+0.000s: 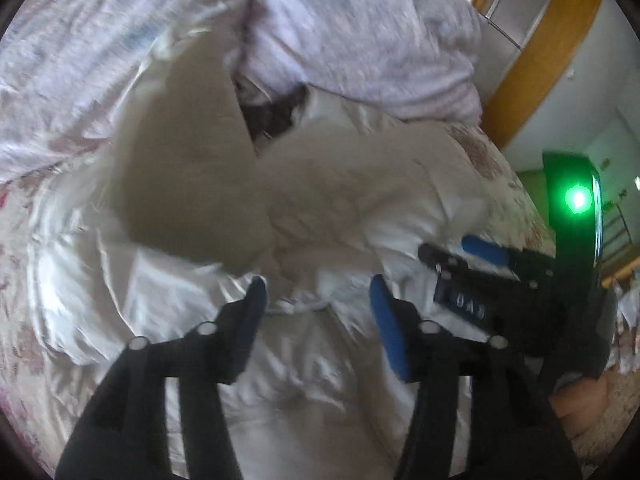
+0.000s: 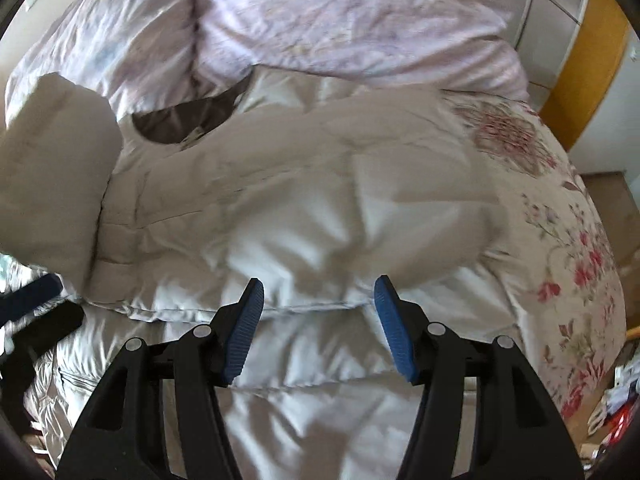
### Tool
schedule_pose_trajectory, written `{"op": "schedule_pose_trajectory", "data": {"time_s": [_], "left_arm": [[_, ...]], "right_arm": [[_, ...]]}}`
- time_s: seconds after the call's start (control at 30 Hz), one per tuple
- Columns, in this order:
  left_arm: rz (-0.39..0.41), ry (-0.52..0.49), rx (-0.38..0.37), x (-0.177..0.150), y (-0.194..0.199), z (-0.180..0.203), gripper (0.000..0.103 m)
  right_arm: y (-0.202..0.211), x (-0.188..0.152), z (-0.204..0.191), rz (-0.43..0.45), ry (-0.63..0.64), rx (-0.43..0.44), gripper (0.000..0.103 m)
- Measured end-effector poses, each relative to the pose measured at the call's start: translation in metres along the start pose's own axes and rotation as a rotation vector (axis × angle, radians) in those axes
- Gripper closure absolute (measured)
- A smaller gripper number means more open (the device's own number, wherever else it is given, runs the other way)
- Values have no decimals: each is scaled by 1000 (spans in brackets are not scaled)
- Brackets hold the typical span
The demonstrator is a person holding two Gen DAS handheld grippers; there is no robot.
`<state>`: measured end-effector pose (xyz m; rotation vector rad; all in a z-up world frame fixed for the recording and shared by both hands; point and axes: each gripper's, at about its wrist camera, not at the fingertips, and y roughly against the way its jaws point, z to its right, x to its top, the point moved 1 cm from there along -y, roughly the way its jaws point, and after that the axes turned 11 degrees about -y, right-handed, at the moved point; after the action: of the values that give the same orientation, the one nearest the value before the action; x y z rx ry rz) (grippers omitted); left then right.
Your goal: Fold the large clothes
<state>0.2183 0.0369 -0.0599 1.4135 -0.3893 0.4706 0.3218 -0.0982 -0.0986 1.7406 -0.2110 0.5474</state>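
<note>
A large pale beige puffer jacket (image 2: pixel 280 208) lies spread on the bed, its dark brown lining showing at the collar (image 2: pixel 188 116). One sleeve (image 2: pixel 56 168) stands raised at the left of the right wrist view. In the left wrist view the jacket (image 1: pixel 192 184) fills the middle, blurred. My left gripper (image 1: pixel 318 292) is open and empty just above the jacket's shiny quilted body. My right gripper (image 2: pixel 320 296) is open and empty above a quilt seam. The right gripper (image 1: pixel 472 256) also shows at the right of the left wrist view, and the left gripper's fingers (image 2: pixel 36 292) show at the left edge of the right wrist view.
A crumpled lilac duvet (image 2: pixel 340 12) is heaped behind the jacket. A floral bedspread (image 2: pixel 560 248) covers the bed to the right. A wooden-framed wardrobe (image 1: pixel 536 52) stands beyond the bed. Clutter lies on the floor at the lower right (image 2: pixel 612 412).
</note>
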Motion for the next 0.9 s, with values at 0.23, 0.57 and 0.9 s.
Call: {"op": "schedule_pose_trajectory", "data": {"time_s": [0.23,0.57,0.9], "left_arm": [[43,-70,19,-7,18,22,21],[25,139,160,-42,42,-33,21],[0,203,298,-68,60,-56,17]], "right_arm": [[4,7,13,17,-39,26,47],[12,23,-38,20,58,258,69],[-25,23,-90,-89,171,254,70]]}}
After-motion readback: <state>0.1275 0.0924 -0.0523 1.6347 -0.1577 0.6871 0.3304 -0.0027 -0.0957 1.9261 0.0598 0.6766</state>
